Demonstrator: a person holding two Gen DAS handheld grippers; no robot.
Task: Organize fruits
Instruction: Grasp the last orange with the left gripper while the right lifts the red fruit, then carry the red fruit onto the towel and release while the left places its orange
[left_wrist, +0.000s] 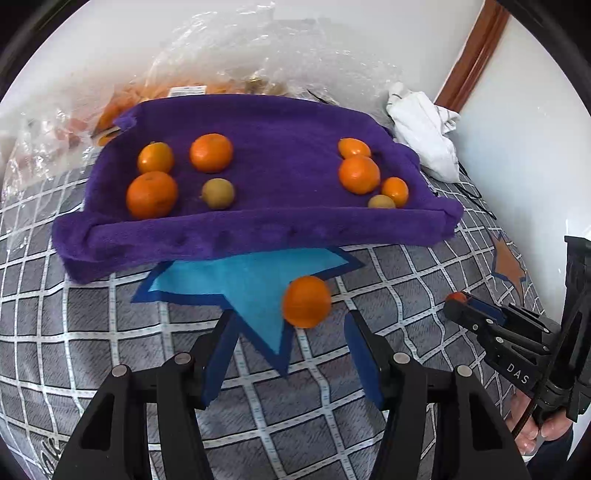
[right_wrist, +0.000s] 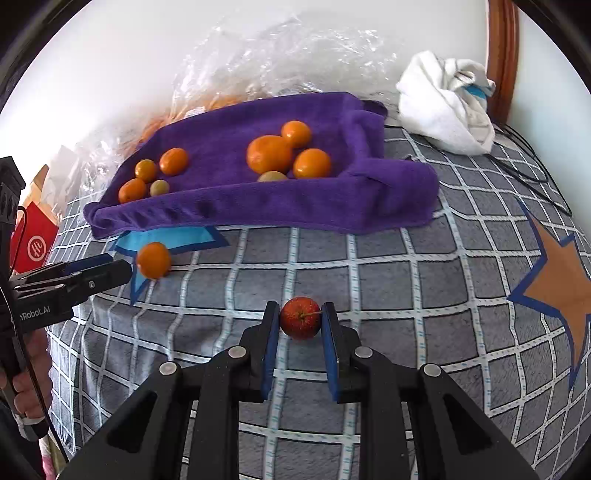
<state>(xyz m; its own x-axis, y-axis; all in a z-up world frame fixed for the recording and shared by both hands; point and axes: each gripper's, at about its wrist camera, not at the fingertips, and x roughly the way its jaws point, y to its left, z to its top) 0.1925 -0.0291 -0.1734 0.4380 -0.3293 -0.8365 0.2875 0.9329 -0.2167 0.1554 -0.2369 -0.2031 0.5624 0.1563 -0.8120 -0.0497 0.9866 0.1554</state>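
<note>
Right gripper (right_wrist: 301, 319), angled down, jaws clamp a red fruit (right_wrist: 300, 318); left gripper (left_wrist: 290, 326) jaws gape empty.

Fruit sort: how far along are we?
Done: two clusters of four sit on the purple towel, each three oranges and one brownish fruit, left and right. In hand: the right gripper is shut on a small red fruit. Left: one orange lies off the towel on the bedspread, ahead of the open left gripper.
</note>
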